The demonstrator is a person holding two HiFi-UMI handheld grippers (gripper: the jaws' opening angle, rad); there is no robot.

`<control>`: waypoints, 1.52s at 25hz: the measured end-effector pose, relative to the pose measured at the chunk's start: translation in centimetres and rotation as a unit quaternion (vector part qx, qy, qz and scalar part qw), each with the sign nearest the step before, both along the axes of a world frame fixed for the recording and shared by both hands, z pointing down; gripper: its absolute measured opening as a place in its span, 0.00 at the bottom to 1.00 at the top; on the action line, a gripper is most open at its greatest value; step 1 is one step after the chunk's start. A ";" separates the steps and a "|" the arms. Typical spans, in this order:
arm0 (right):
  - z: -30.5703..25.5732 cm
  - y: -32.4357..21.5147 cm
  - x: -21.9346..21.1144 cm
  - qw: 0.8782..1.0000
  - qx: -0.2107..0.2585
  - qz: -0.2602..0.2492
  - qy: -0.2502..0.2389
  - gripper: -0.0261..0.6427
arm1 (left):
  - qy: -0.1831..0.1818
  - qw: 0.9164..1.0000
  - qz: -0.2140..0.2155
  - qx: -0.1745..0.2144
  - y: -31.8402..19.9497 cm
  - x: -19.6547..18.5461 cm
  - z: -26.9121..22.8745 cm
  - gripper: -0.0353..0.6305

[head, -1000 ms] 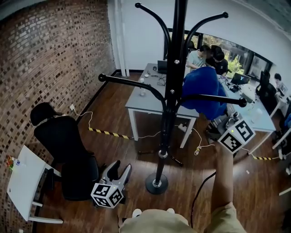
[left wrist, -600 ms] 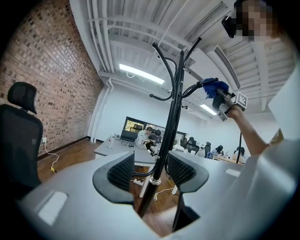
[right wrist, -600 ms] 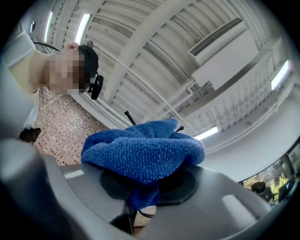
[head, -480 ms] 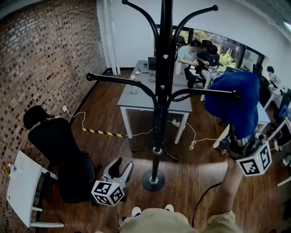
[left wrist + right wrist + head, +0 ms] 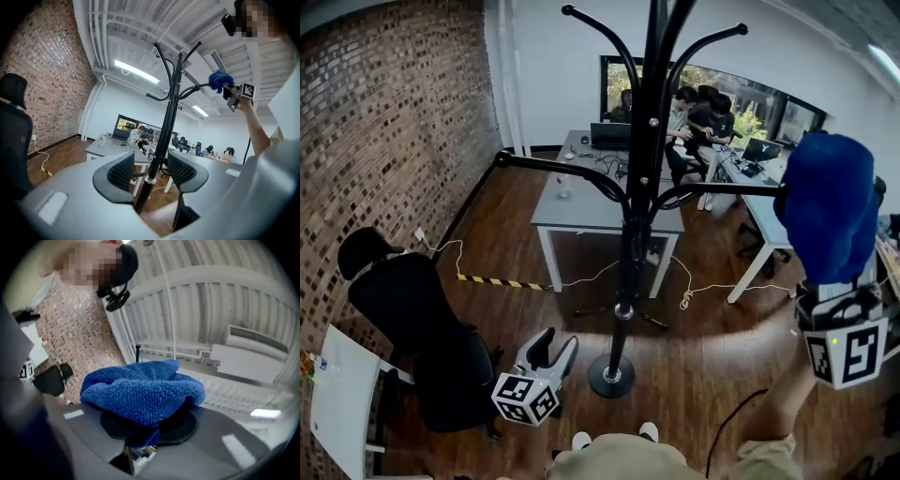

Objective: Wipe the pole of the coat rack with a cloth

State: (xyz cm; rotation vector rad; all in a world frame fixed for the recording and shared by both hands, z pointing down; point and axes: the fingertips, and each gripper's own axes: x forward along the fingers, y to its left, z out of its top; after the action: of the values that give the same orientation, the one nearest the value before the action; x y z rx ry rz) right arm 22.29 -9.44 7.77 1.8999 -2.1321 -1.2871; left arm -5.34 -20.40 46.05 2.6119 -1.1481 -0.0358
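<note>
The black coat rack pole rises from its round base in the middle of the head view. My right gripper is raised at the far right, shut on a bunched blue cloth. The cloth hangs just past the tip of a rack arm, well away from the pole. In the right gripper view the cloth bulges over the shut right gripper. My left gripper stays low near the base, open and empty. In the left gripper view the pole shows between the left gripper jaws, at a distance.
A black office chair stands left of the rack, with a white table beyond it. A grey desk sits behind the pole. Striped tape and cables lie on the wooden floor. People sit at desks at the back.
My right gripper has carried the blue cloth to the right and upward, away from the pole and past the arm tip. The left gripper has hardly moved.
</note>
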 end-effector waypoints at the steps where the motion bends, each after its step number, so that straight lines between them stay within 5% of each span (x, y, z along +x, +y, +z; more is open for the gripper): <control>1: -0.6 -0.2 -1.2 0.999 -0.003 0.027 0.035 0.17 | 0.001 1.000 0.006 0.001 0.0 -0.1 0.0 0.36; 6: -4.0 -2.9 -7.6 0.974 -0.026 0.122 0.191 0.17 | -0.001 0.999 0.036 0.008 0.3 -1.6 -0.6 0.36; 11: -9.0 -4.7 -11.8 0.965 0.005 0.170 0.198 0.17 | -0.017 0.998 0.065 0.016 0.7 -3.3 -1.1 0.36; 16: -12.9 -6.2 -13.6 0.920 0.054 0.306 0.239 0.17 | -0.011 0.997 0.078 0.017 0.4 -5.1 -1.4 0.36; 21: -7.5 -12.0 -12.5 0.889 -0.051 0.325 0.319 0.17 | -0.008 0.997 0.082 0.011 -0.1 -5.5 -0.7 0.36; 24: -1.8 -16.3 -12.2 0.846 -0.135 0.335 0.393 0.17 | -0.003 0.997 0.082 0.009 -0.3 -5.4 -0.6 0.36; 27: 0.8 -17.7 -12.0 0.778 -0.146 0.375 0.482 0.17 | 0.001 0.997 0.080 0.007 -0.4 -5.1 -0.4 0.36; 29: 1.1 -17.6 -12.1 0.748 -0.148 0.387 0.519 0.17 | 0.005 0.997 0.077 0.006 -0.7 -5.0 -0.4 0.36; 32: 1.8 -16.7 -12.5 0.723 -0.162 0.378 0.555 0.17 | 0.012 0.997 0.071 0.003 -1.4 -5.2 -0.3 0.36; 38: 12.4 -16.6 -12.6 0.676 -0.278 0.252 0.634 0.17 | 0.019 0.997 0.076 0.002 -1.7 -4.4 -0.2 0.36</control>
State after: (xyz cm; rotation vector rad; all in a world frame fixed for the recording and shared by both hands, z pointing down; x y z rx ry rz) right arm 9.70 -26.05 20.15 0.7102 -0.9302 -1.0481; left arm -9.72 -22.14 45.82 2.6815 -0.9344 -0.0551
